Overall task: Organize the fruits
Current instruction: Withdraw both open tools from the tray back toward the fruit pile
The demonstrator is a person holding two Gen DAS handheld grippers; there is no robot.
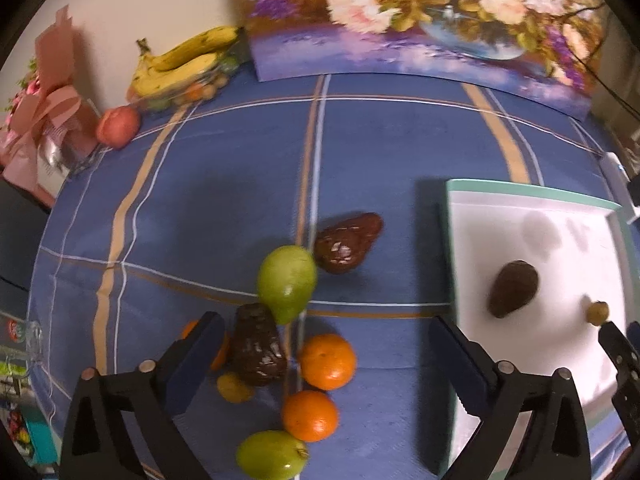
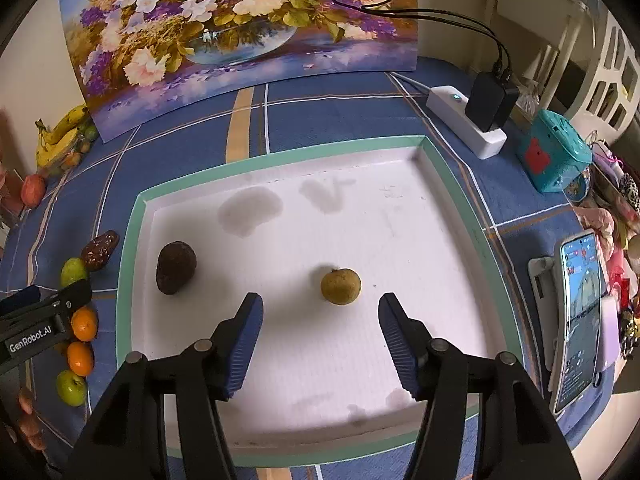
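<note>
Both tools, left (image 1: 326,354) and right (image 2: 320,320), point steeply down, jaws apart.

both hand-held grippers, left (image 1: 326,354) and right (image 2: 320,320), gape downward.

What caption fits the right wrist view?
Open right tool above white tray holding an avocado and a small round fruit.

Small fruit (image 2: 340,286) between open fingers (image 2: 246,340)
</note>
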